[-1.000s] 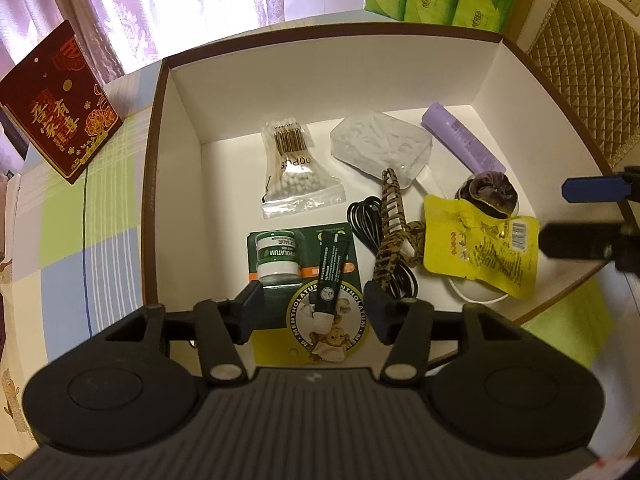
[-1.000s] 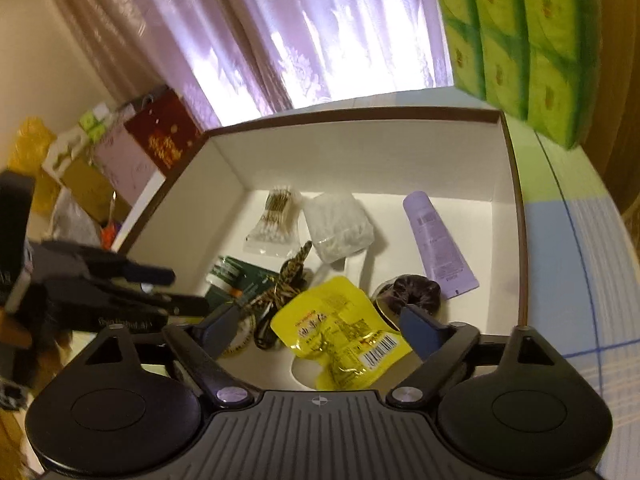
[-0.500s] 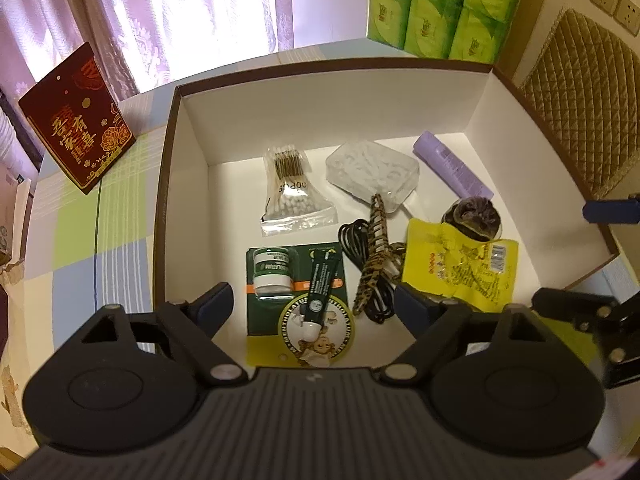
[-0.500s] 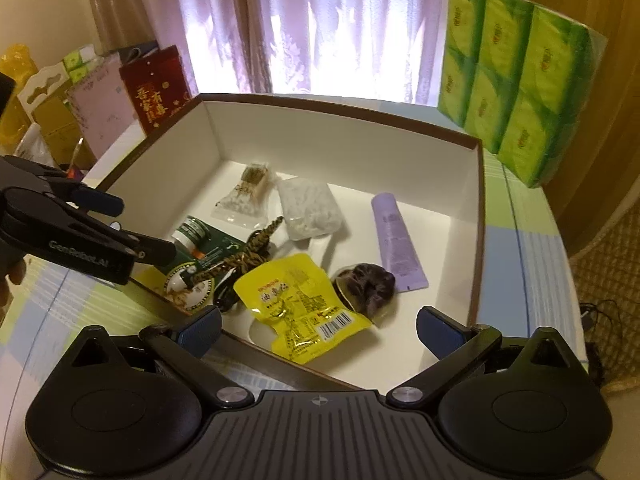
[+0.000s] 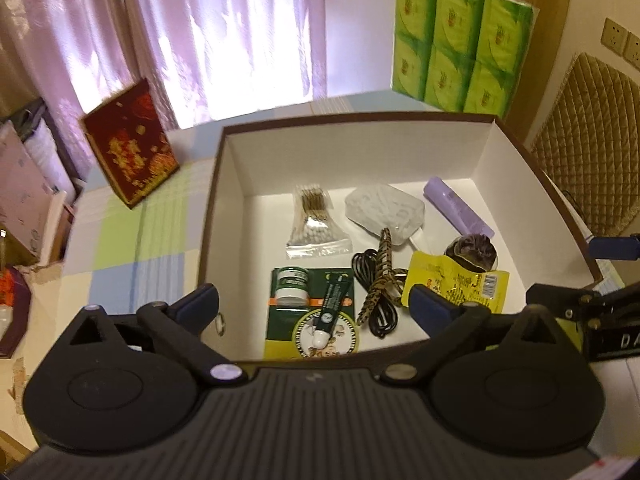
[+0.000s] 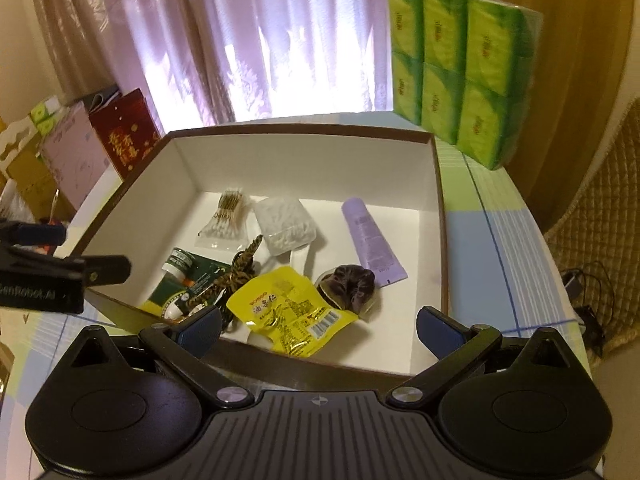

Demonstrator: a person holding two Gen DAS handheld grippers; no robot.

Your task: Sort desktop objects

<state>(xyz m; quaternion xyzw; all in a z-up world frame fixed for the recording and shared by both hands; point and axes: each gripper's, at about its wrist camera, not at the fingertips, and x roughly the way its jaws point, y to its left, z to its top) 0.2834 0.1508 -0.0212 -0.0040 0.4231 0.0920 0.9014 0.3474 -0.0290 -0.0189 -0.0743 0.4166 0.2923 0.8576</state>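
A brown-rimmed white box [image 5: 228,184] [image 6: 438,216] holds a cotton swab bag [image 5: 314,220], a clear pack [image 5: 384,210], a purple tube [image 5: 456,204] [image 6: 370,240], a yellow snack packet [image 5: 456,280] [image 6: 292,308], a dark scrunchie [image 6: 350,284], a green ointment card [image 5: 312,312] and a black cable [image 5: 372,280] with a tiger-striped band. My left gripper [image 5: 316,304] is open and empty above the box's near edge. My right gripper [image 6: 318,322] is open and empty at the near right edge.
A pack of green tissue packs [image 5: 460,40] [image 6: 460,76] stands behind the box. A red gift box [image 5: 130,144] leans at the left. The table wears a checked cloth [image 5: 120,248]. A quilted chair [image 5: 592,152] stands to the right.
Both grippers have pulled back and up from the box. The left gripper's jaws have opened wide and the right gripper's jaws have widened too. The items in the box have not moved.
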